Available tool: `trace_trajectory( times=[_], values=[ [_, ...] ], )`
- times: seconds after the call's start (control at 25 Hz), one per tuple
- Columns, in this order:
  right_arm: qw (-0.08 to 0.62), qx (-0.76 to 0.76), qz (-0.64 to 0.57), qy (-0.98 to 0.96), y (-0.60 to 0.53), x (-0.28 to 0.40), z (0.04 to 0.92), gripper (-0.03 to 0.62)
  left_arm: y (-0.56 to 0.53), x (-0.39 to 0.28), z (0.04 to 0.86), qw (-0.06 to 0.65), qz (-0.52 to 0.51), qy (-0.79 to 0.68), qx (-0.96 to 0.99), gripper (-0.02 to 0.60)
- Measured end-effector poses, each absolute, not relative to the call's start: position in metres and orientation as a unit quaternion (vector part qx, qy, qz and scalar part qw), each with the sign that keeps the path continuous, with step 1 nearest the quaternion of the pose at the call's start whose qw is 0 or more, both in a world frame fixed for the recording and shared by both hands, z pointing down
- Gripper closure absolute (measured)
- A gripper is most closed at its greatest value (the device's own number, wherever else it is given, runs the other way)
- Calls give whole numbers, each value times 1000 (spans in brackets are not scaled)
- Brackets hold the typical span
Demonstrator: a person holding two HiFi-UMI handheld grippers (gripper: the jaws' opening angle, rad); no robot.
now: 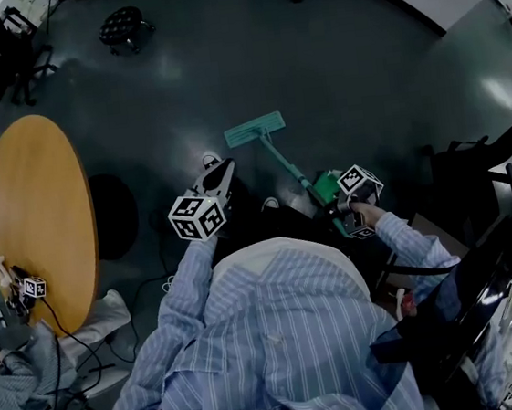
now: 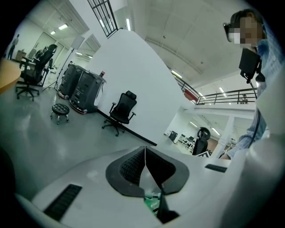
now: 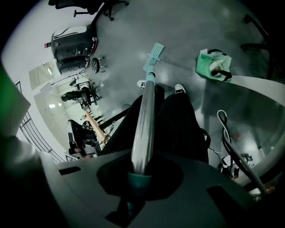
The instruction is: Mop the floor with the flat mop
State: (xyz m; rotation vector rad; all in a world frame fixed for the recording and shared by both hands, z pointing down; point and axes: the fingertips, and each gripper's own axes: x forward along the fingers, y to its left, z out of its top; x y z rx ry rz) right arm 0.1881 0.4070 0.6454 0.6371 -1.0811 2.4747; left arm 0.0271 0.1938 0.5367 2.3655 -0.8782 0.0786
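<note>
The flat mop's teal head [image 1: 255,130] lies flat on the dark floor ahead of my feet. Its pole [image 1: 286,164] slants back to my right gripper [image 1: 339,208], which is shut on the handle's teal end. In the right gripper view the silver pole [image 3: 144,116] runs from the jaws out to the mop head [image 3: 153,55], past my shoes and dark trousers. My left gripper [image 1: 224,164] hangs left of the pole, apart from it. Seen from the left gripper view, that gripper [image 2: 145,156] has its ribbed pads pressed together with nothing between them, pointing out across the room.
A round wooden table [image 1: 37,215] stands at the left, with a small marker cube [image 1: 32,287] and cables by its near edge. A green bag [image 1: 325,185] sits on the floor beside the pole. A stool [image 1: 123,26] and office chairs [image 2: 120,111] stand further off. Dark furniture crowds the right.
</note>
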Motion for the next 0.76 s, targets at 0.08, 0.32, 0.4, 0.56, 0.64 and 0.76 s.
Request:
trace_trajectory(
  times=[0.08, 0.32, 0.4, 0.56, 0.64, 0.76],
  values=[
    [189, 227, 876, -382, 408, 188, 645, 569, 193, 27, 537, 303, 28, -331, 893, 573],
    [193, 231, 873, -384, 407, 183, 645, 569, 196, 21, 537, 307, 20, -330, 893, 573],
    [195, 232, 872, -384, 406, 183, 644, 568, 196, 20, 537, 307, 17, -331, 892, 573],
    [198, 232, 872, -382, 404, 189, 643, 568, 198, 16, 537, 310, 7, -342, 887, 572],
    [195, 233, 873, -380, 402, 187, 643, 569, 197, 12, 536, 310, 4, -345, 886, 572],
    [191, 236, 875, -378, 402, 180, 644, 568, 197, 3, 537, 307, 3, -347, 886, 573]
  ],
)
